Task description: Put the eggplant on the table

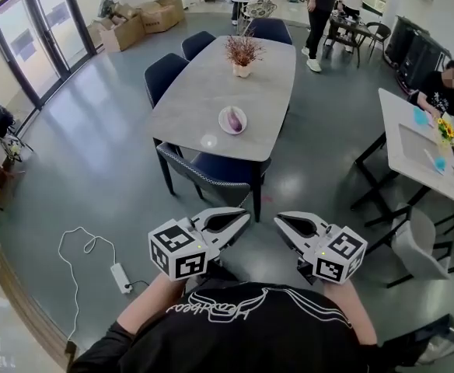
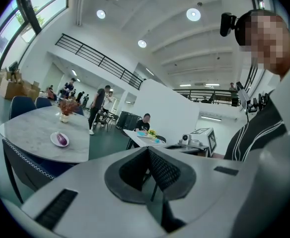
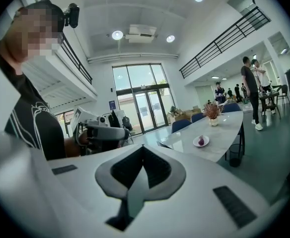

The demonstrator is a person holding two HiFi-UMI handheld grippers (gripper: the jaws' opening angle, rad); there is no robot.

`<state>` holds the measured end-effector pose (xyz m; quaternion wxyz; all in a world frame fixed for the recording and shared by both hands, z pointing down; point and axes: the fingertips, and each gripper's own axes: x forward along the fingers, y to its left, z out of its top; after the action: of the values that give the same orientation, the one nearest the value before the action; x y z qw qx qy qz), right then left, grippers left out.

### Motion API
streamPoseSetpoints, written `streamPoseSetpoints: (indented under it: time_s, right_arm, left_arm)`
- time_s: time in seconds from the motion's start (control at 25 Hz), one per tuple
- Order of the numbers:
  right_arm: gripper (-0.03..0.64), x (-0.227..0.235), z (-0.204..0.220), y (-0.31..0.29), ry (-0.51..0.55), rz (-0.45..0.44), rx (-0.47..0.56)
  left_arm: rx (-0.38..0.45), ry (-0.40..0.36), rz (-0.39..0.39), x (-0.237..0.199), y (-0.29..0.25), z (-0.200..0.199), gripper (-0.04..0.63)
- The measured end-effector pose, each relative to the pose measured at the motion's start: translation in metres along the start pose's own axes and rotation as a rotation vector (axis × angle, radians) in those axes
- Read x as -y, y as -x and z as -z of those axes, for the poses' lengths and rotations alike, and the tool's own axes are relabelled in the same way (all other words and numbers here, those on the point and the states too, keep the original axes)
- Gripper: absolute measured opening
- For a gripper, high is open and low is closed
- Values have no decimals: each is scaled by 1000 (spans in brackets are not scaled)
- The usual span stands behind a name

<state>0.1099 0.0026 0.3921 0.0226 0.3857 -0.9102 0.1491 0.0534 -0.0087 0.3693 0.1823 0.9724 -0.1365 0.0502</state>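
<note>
A purple eggplant [image 1: 235,120] lies on a white plate [image 1: 225,113] near the front end of the grey table [image 1: 211,92]. It also shows small as the eggplant [image 2: 61,139] in the left gripper view and the eggplant [image 3: 201,141] in the right gripper view. My left gripper [image 1: 245,214] and right gripper [image 1: 280,220] are held side by side in front of my chest, well short of the table, tips turned toward each other. Both are shut with nothing between the jaws.
Dark blue chairs [image 1: 211,169] ring the table, one right at its near end. A vase of dried flowers [image 1: 242,55] stands mid-table. A second table [image 1: 410,142] with a seated person is at the right. A power strip and cable [image 1: 120,277] lie on the floor at the left.
</note>
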Motion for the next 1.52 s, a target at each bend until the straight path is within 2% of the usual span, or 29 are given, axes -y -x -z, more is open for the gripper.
streamPoseSetpoints:
  time_s: [0.2, 0.4, 0.72, 0.84, 1.0, 1.52]
  right_arm:
    - [6, -4, 6, 13, -35, 18, 12]
    - [6, -7, 3, 29, -40, 44, 31]
    - [6, -29, 1, 30, -105, 50, 55]
    - [6, -34, 2, 25, -90, 77, 50]
    - [6, -43, -2, 12, -131, 93, 77]
    - [6, -100, -14, -42, -112, 97, 88]
  left_arm:
    - [-12, 8, 40, 13, -1, 7, 8]
    - [-15, -22, 74, 29, -1, 9, 8]
    - [-5, -10, 119, 33, 16, 10, 9]
    - [-18, -16, 141, 34, 22, 10, 9]
    - [-25, -20, 160, 31, 38, 4, 8]
    - [-29, -30, 182, 13, 101, -23, 8]
